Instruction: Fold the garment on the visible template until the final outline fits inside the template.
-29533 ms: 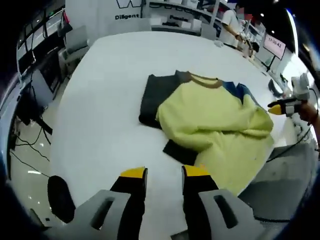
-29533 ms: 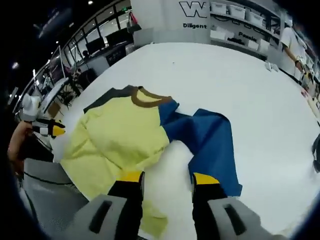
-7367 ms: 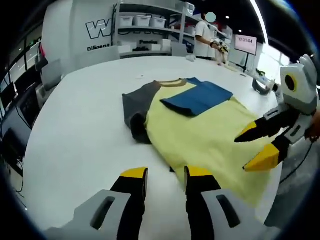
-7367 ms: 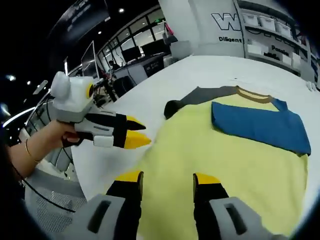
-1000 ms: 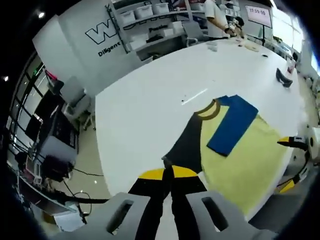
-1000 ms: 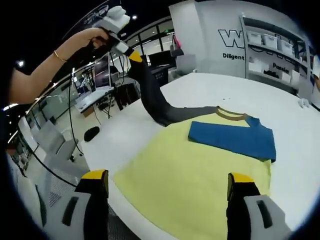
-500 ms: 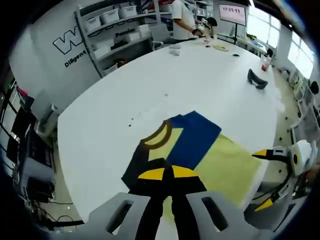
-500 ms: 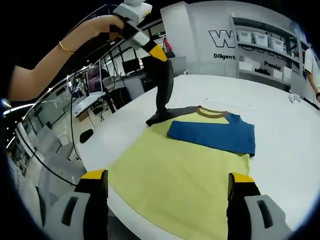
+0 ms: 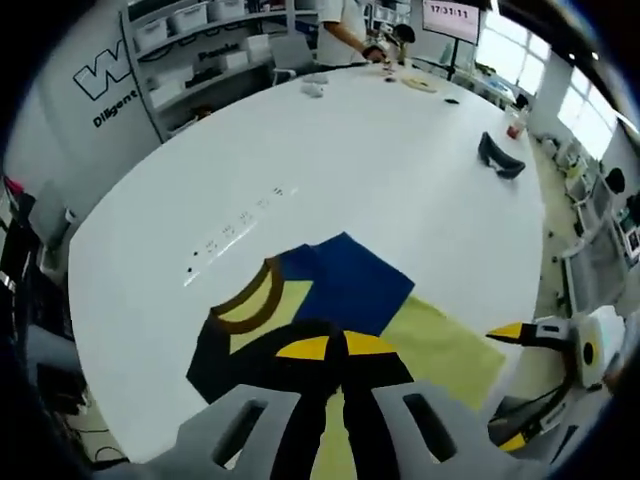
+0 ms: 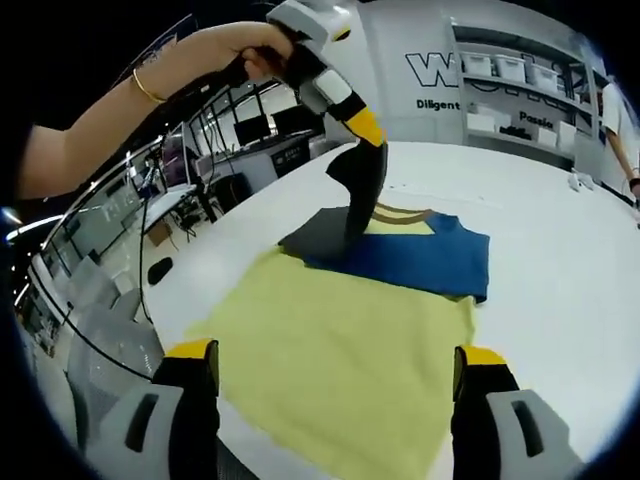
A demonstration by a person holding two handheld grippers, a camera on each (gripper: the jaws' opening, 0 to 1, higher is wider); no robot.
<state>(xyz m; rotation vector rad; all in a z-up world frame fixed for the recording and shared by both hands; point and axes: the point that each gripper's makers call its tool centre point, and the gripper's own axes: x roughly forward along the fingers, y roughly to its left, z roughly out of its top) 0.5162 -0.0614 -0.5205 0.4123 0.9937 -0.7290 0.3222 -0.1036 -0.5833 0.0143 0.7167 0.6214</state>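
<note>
Now | left hand-held gripper [image 10: 368, 125] clamps grey sleeve [image 10: 352, 190] | table [image 10: 560, 260] beyond bare

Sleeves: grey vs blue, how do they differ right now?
The grey sleeve is lifted off the table, pinched in the shut left tongs; the blue sleeve lies flat. Grey hangs as a narrow, draped strip; blue is spread wide, folded across the yellow body. Both join the same shirt at the brown collar.
</note>
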